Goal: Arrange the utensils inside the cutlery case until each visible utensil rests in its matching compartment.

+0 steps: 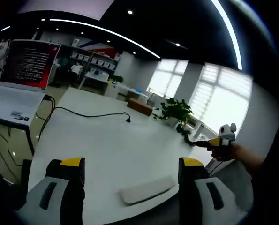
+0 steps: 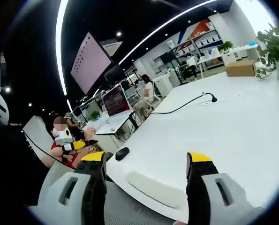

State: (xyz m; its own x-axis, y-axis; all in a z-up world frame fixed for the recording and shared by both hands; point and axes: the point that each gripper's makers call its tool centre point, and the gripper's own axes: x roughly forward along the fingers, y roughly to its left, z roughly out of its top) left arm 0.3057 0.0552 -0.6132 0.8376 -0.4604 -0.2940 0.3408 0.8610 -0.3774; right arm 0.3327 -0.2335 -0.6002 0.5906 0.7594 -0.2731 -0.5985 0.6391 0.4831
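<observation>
An open office ran behind a long white table (image 1: 111, 140), with a black cable (image 1: 83, 112) trailing across its top, a potted plant (image 1: 176, 111) and a cardboard box (image 1: 139, 107) near the far end, and a monitor (image 1: 29, 63) on a side desk. In the left gripper view the left gripper (image 1: 130, 176) stood with its jaws wide and nothing between them, above a pale flat case (image 1: 146, 190) lying at the table's near edge. The right gripper (image 2: 146, 171) in its own view was likewise spread wide and empty, over the same case (image 2: 155, 187), with a dark mouse (image 2: 122, 153) just beside it on the table.

The case looked shut or face down; no utensils or compartments could be made out, so the sorting seemed not yet begun. Its place so near the edge was the chief risk: a push from one jaw might slide it off. Approaching with both grippers from opposite sides could also make them collide or pinch the case askew, spilling whatever lay inside.
</observation>
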